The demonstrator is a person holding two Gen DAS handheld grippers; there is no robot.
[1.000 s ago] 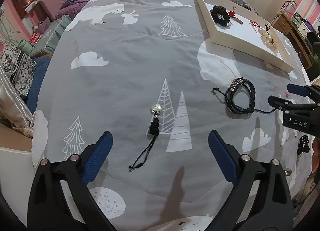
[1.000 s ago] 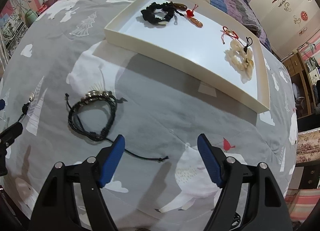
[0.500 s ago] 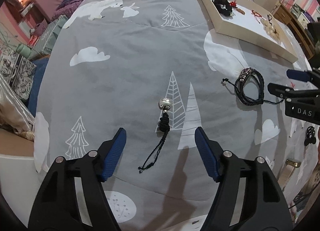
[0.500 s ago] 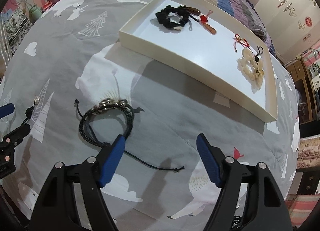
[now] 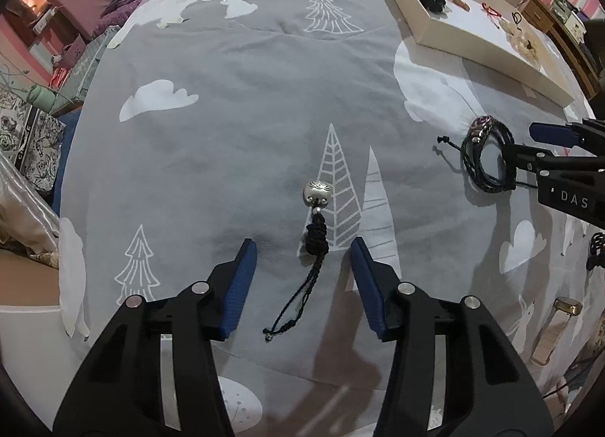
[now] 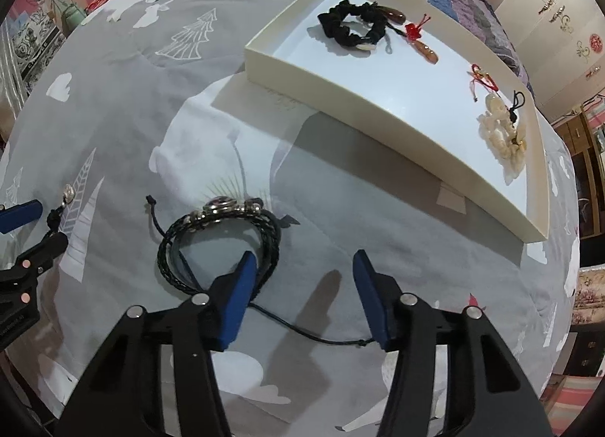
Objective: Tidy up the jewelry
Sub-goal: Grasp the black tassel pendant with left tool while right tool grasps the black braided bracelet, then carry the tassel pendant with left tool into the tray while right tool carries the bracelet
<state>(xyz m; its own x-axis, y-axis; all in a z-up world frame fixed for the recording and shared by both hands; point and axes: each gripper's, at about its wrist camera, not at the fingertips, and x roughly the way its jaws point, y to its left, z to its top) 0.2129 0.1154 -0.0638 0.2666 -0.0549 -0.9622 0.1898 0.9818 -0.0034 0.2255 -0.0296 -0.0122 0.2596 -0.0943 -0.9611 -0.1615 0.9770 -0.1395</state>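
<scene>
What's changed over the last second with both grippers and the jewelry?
Both hand-held grippers, left and right, have narrowed and are closing: left around the silver-bead black-cord pendant, right beside the black braided leather bracelet. Neither grips yet. The jewelry and the white tray stayed put.

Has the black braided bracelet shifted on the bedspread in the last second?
No. The black braided bracelet lies by the same white patch on the bedspread; only the camera came closer.
</scene>
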